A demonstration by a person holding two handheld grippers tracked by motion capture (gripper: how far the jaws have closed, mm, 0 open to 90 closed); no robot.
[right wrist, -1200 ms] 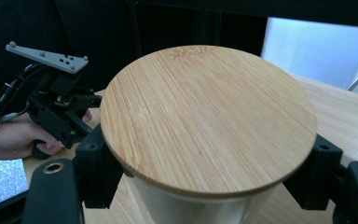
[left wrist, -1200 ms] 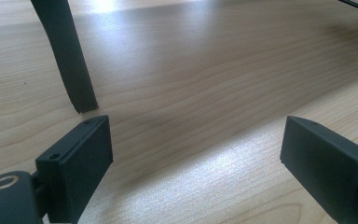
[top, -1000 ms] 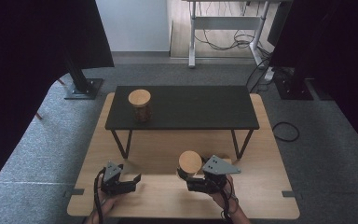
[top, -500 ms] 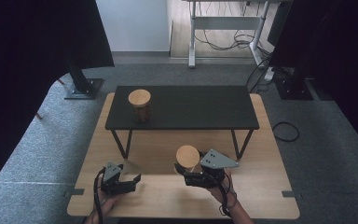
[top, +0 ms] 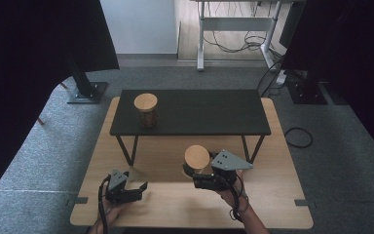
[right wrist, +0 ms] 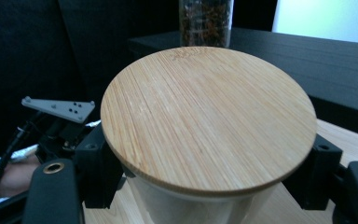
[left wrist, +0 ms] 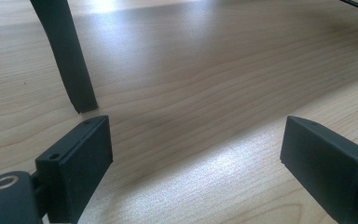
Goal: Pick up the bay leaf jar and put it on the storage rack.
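Lifted higher off the desk (top: 282, 195) over the last second: the right hand-held gripper (top: 198, 181), clamped on the jar (top: 196, 161) with the round wooden lid. Drifted, in the high view, up the frame and slightly rightward, from a spot close to the desk's near half toward the front edge of the black shelf (top: 199, 114), the lid ending just below that edge. Looked a little larger from above as it rose.

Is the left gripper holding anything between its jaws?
No, in the left gripper view the left gripper stands wide open with just the bare wooden table between its jaws.
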